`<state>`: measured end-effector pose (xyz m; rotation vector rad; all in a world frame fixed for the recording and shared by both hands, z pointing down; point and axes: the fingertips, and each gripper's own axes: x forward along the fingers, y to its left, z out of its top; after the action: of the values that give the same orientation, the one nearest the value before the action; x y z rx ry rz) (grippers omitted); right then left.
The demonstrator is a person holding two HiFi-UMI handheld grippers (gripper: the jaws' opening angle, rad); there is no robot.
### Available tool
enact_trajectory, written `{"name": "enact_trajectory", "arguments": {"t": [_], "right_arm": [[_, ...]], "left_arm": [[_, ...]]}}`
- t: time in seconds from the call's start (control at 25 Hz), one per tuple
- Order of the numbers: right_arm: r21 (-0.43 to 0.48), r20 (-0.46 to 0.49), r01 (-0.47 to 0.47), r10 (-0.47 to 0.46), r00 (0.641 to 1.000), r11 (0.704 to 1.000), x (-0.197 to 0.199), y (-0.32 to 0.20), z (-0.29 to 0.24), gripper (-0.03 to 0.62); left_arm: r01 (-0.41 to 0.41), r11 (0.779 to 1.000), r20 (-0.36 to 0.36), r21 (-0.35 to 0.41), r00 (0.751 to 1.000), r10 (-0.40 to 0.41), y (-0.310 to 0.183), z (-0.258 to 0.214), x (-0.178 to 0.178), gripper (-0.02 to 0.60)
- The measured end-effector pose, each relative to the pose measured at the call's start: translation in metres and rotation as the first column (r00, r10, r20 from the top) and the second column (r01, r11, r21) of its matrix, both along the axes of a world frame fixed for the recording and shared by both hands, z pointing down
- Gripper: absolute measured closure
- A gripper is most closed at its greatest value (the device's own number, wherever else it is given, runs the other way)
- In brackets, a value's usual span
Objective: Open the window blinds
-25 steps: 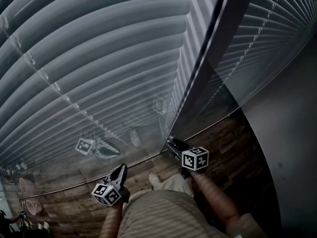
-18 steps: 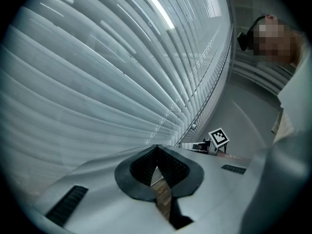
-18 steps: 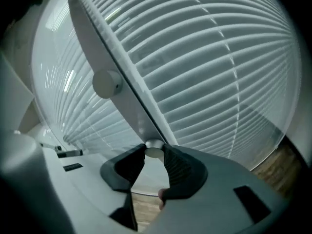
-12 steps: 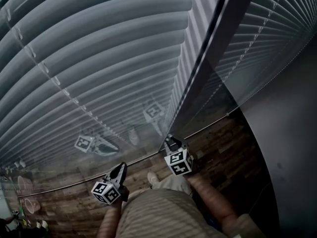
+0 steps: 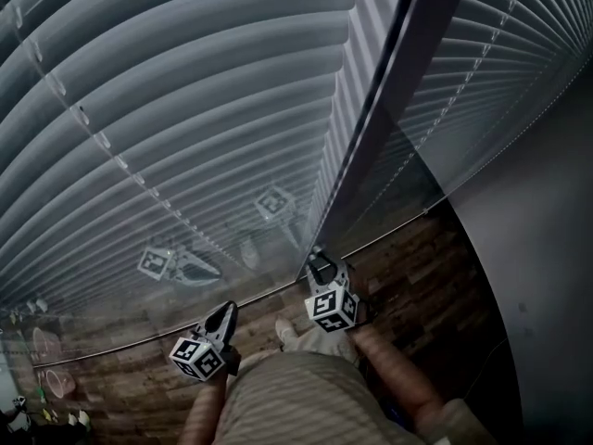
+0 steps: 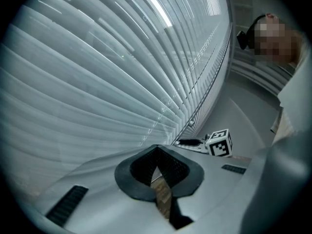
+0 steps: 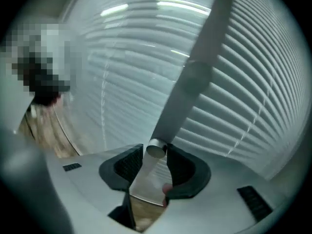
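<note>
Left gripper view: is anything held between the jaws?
No, the left gripper has its jaws together at the tips, with nothing between them.

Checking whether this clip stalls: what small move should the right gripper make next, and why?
Probably a twist: roll the right gripper about the wand to turn it. The wand's lower end sits between its jaws, which have just been closing in and then eased slightly. The pads seem to be on the wand, and the blind slats lie overlapped and shut.
</note>
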<state>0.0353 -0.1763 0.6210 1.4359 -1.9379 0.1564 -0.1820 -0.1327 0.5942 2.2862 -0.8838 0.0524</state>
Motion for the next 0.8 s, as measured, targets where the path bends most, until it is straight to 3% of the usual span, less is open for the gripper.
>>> {"name": "enact_trajectory", "arguments": {"t": [0.04, 0.08, 0.16, 0.24, 0.36, 0.44, 0.48, 0.52, 0.56, 0.6, 0.64, 0.72, 0.76, 0.8], "right_arm": [[-0.03, 0.2, -0.039, 0.044, 0.979, 0.999, 0.002, 0.002, 0.0, 0.425], [-0.075, 0.389, -0.081, 0.104, 0.915, 0.994, 0.006, 0.004, 0.001, 0.399], [-0.167, 0.631, -0.148, 0.221, 0.744, 0.975, 0.016, 0.006, 0.004, 0.382], [-0.235, 0.746, -0.176, 0.294, 0.598, 0.956, 0.023, 0.004, 0.006, 0.384], [-0.291, 0.853, -0.159, 0.331, 0.404, 0.943, 0.022, -0.003, -0.002, 0.398], [-0.285, 0.894, -0.151, 0.32, 0.315, 0.946, 0.02, -0.008, -0.011, 0.441], [-0.278, 0.902, -0.154, 0.313, 0.296, 0.948, 0.019, -0.009, -0.013, 0.464], [-0.274, 0.902, -0.158, 0.31, 0.301, 0.949, 0.018, -0.008, -0.012, 0.464], [-0.27, 0.891, -0.162, 0.31, 0.333, 0.949, 0.017, -0.007, -0.01, 0.464], [-0.257, 0.865, -0.167, 0.304, 0.4, 0.952, 0.017, -0.006, -0.007, 0.465], [-0.229, 0.815, -0.173, 0.286, 0.503, 0.958, 0.015, -0.005, -0.006, 0.467], [-0.14, 0.614, -0.168, 0.218, 0.758, 0.976, 0.013, -0.006, -0.007, 0.467], [-0.093, 0.472, -0.152, 0.178, 0.864, 0.984, 0.011, -0.006, -0.009, 0.467], [-0.055, 0.327, -0.132, 0.143, 0.934, 0.99, 0.009, -0.006, -0.012, 0.467]], "left_arm": [[0.002, 1.0, 0.001, 0.001, 1.0, -0.002, 0.0, 0.001, -0.001, 0.571], [0.005, 1.0, 0.001, 0.001, 1.0, -0.005, 0.0, 0.001, -0.003, 0.571], [0.012, 1.0, 0.0, -0.002, 1.0, -0.012, 0.0, 0.001, -0.006, 0.571], [0.014, 1.0, 0.002, -0.004, 1.0, -0.014, 0.0, -0.001, -0.007, 0.571], [0.003, 1.0, 0.005, 0.0, 1.0, -0.003, 0.0, -0.01, -0.004, 0.571], [-0.004, 1.0, 0.004, 0.003, 1.0, 0.004, 0.0, -0.014, -0.002, 0.571], [-0.006, 1.0, 0.003, 0.002, 1.0, 0.006, 0.001, -0.015, -0.001, 0.571], [-0.008, 1.0, 0.002, 0.002, 1.0, 0.008, 0.001, -0.015, -0.001, 0.571], [-0.009, 1.0, 0.003, 0.002, 1.0, 0.009, 0.001, -0.015, -0.001, 0.571], [-0.011, 1.0, 0.004, 0.001, 1.0, 0.011, 0.001, -0.014, -0.001, 0.571], [-0.012, 1.0, 0.005, 0.0, 1.0, 0.012, 0.001, -0.012, -0.001, 0.571], [-0.015, 1.0, 0.007, -0.002, 1.0, 0.015, 0.002, -0.011, -0.002, 0.571], [-0.017, 1.0, 0.007, -0.003, 1.0, 0.017, 0.002, -0.011, -0.001, 0.571], [-0.018, 1.0, 0.006, -0.004, 1.0, 0.018, 0.002, -0.012, -0.001, 0.571]]}}
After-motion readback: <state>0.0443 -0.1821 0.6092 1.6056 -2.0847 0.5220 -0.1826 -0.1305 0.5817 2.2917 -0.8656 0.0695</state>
